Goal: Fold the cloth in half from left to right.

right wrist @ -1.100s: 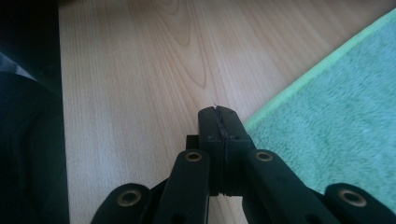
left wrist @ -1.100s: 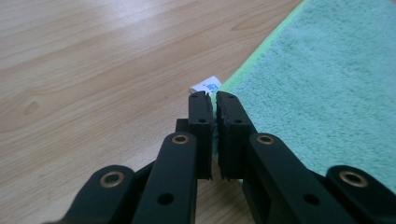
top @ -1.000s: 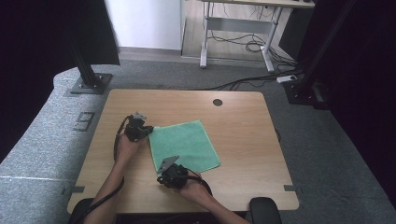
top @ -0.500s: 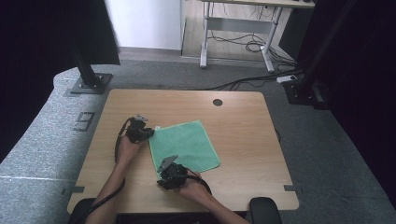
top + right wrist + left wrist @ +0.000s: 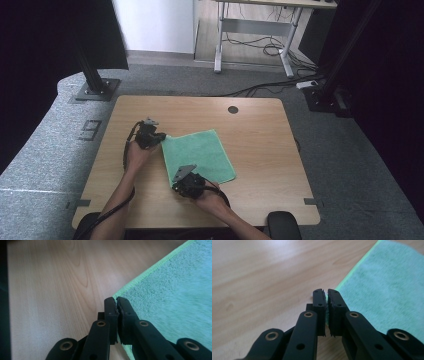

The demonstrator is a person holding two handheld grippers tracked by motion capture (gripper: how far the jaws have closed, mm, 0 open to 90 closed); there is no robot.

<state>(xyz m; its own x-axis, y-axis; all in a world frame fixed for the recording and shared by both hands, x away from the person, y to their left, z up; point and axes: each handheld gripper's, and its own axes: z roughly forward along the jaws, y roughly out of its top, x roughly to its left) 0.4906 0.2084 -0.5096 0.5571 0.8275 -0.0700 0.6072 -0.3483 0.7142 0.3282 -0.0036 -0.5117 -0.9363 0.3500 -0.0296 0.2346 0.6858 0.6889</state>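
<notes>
Green cloth (image 5: 199, 155) lies flat and spread on the wooden table (image 5: 260, 150), left of centre in the high view, its edges slightly skewed to the table's.

Left gripper (image 5: 161, 136): at the cloth's upper-left corner in the high view. In the left gripper view (image 5: 325, 293) the jaws stand pressed together with a sliver of the green hem between them, so it is judged to be gripping that corner.

Right gripper (image 5: 176, 181): at the cloth's lower-left corner in the high view. In the right gripper view (image 5: 116, 301) the jaws are likewise drawn together on the stitched hem, where the corner of the cloth (image 5: 175, 290) meets the bare wood.

Step in hand, as a judgement: both corners of the left edge are pinched and the cloth is not yet lifted; this reads as the start of a fold.

Next move, as a judgement: raise both corners together, keeping the edge between them taut, and carry it across toward the opposite edge at the right of the frame, so that corners meet corners. Uneven lift would likely twist the fold; a thin pinch on the hem could slip.
</notes>
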